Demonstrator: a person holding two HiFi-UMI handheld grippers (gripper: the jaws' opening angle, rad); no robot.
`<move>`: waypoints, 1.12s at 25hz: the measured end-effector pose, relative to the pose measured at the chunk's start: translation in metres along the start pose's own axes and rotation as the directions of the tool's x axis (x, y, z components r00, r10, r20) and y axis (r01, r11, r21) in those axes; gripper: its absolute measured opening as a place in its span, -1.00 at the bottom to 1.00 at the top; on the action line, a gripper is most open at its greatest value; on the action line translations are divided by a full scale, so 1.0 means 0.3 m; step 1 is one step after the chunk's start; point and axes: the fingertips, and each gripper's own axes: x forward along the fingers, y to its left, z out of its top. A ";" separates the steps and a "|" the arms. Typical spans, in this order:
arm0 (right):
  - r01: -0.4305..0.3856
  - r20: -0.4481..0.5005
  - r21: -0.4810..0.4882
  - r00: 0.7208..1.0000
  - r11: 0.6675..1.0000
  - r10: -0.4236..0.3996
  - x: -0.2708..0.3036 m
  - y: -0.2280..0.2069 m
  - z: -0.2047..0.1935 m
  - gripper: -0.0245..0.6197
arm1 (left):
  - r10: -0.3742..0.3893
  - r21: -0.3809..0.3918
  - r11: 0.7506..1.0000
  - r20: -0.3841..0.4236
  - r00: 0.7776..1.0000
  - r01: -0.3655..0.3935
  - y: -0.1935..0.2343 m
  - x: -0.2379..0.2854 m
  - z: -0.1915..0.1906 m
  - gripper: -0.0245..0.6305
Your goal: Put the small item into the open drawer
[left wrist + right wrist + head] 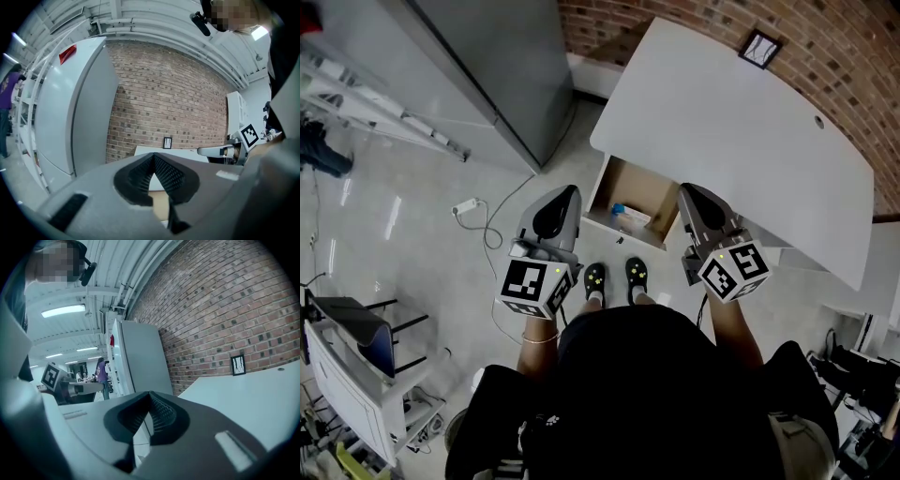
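Observation:
The wooden drawer (602,195) stands pulled open under the white table (722,122), right in front of my feet. A small white item with a blue end (628,216) lies inside it. My left gripper (565,195) hovers above the floor just left of the drawer, and my right gripper (689,193) hovers at the drawer's right corner. In the left gripper view the left gripper (153,155) has its ribbed pads meeting with nothing between them. The right gripper (150,393) looks the same in the right gripper view, shut and empty.
A tall grey cabinet (487,66) stands left of the table against the brick wall (825,47). A small framed picture (760,49) sits at the table's far edge. A white plug and cable (466,205) lie on the floor to the left. My black shoes (614,277) face the drawer.

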 end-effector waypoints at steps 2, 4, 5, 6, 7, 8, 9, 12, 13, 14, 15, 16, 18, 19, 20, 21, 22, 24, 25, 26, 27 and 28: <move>0.005 0.009 -0.002 1.000 1.000 -0.005 -0.010 0.003 0.008 -0.89 | -0.008 0.008 1.000 0.002 1.000 0.008 -0.010 -0.001 0.009 -0.93; 0.012 0.012 -0.007 1.000 1.000 -0.012 -0.016 0.006 0.012 -0.89 | -0.015 0.010 1.000 0.004 1.000 0.015 -0.016 -0.003 0.014 -0.93; 0.013 0.010 -0.012 1.000 1.000 -0.013 -0.018 0.009 0.013 -0.89 | -0.018 0.011 1.000 0.004 1.000 0.018 -0.018 -0.004 0.016 -0.93; 0.014 0.006 -0.017 1.000 1.000 -0.014 -0.018 0.012 0.012 -0.89 | -0.021 0.012 1.000 0.004 1.000 0.021 -0.019 -0.005 0.017 -0.93; 0.013 0.001 -0.020 1.000 1.000 -0.013 -0.019 0.015 0.009 -0.89 | -0.024 0.013 1.000 0.004 1.000 0.024 -0.020 -0.005 0.019 -0.93; 0.012 -0.003 -0.019 1.000 1.000 -0.012 -0.021 0.015 0.006 -0.89 | -0.025 0.014 1.000 0.004 1.000 0.025 -0.022 -0.005 0.020 -0.93; 0.012 -0.005 -0.016 1.000 1.000 -0.012 -0.024 0.014 0.002 -0.89 | -0.026 0.015 1.000 0.004 1.000 0.026 -0.024 -0.005 0.022 -0.93; 0.019 -0.007 -0.009 1.000 1.000 -0.019 -0.033 0.008 -0.002 -0.89 | -0.027 0.016 1.000 0.006 1.000 0.027 -0.030 -0.006 0.030 -0.93; 0.020 -0.007 -0.009 1.000 1.000 -0.020 -0.034 0.008 -0.003 -0.89 | -0.028 0.015 0.999 0.007 1.000 0.028 -0.030 -0.007 0.032 -0.93; 0.019 -0.008 -0.009 1.000 1.000 -0.019 -0.033 0.011 -0.004 -0.89 | -0.029 0.015 0.999 0.008 1.000 0.029 -0.028 -0.009 0.033 -0.93; 0.016 -0.011 -0.008 1.000 1.000 -0.017 -0.031 0.013 -0.006 -0.89 | -0.029 0.014 0.999 0.007 1.000 0.029 -0.027 -0.011 0.033 -0.93; 0.012 -0.014 -0.007 1.000 1.000 -0.013 -0.029 0.016 -0.008 -0.89 | -0.029 0.014 0.999 0.006 1.000 0.029 -0.026 -0.012 0.032 -0.93; 0.007 -0.018 -0.003 1.000 1.000 -0.007 -0.028 0.020 -0.010 -0.89 | -0.029 0.013 1.000 0.003 1.000 0.029 -0.027 -0.013 0.029 -0.93; 0.006 -0.019 -0.002 1.000 1.000 -0.006 -0.029 0.021 -0.010 -0.89 | -0.028 0.013 1.000 0.002 1.000 0.028 -0.027 -0.015 0.027 -0.93; 0.006 -0.019 -0.002 1.000 1.000 -0.006 -0.030 0.023 -0.012 -0.89 | -0.027 0.014 1.000 0.002 1.000 0.027 -0.028 -0.017 0.026 -0.93; 0.006 -0.020 -0.001 1.000 1.000 -0.006 -0.031 0.024 -0.014 -0.89 | -0.025 0.015 1.000 0.002 1.000 0.025 -0.027 -0.020 0.024 -0.93; 0.005 -0.020 -0.001 1.000 1.000 -0.005 -0.032 0.025 -0.016 -0.89 | -0.023 0.016 1.000 0.003 1.000 0.023 -0.027 -0.023 0.023 -0.93; 0.003 -0.023 0.000 1.000 1.000 -0.003 -0.033 0.024 -0.021 -0.89 | -0.020 0.016 1.000 0.002 1.000 0.020 -0.027 -0.026 0.020 -0.93; 0.001 -0.024 0.001 1.000 1.000 -0.001 -0.033 0.023 -0.023 -0.89 | -0.018 0.015 1.000 0.002 1.000 0.018 -0.027 -0.026 0.020 -0.93; -0.002 -0.025 0.003 1.000 1.000 0.002 -0.031 0.024 -0.023 -0.89 | -0.017 0.015 1.000 0.002 1.000 0.017 -0.026 -0.026 0.020 -0.93; -0.005 -0.026 0.004 1.000 1.000 0.005 -0.029 0.025 -0.023 -0.89 | -0.016 0.015 1.000 0.002 1.000 0.016 -0.025 -0.027 0.021 -0.93; -0.007 -0.026 0.004 1.000 1.000 0.007 -0.027 0.027 -0.023 -0.89 | -0.015 0.015 1.000 0.001 1.000 0.015 -0.023 -0.028 0.021 -0.93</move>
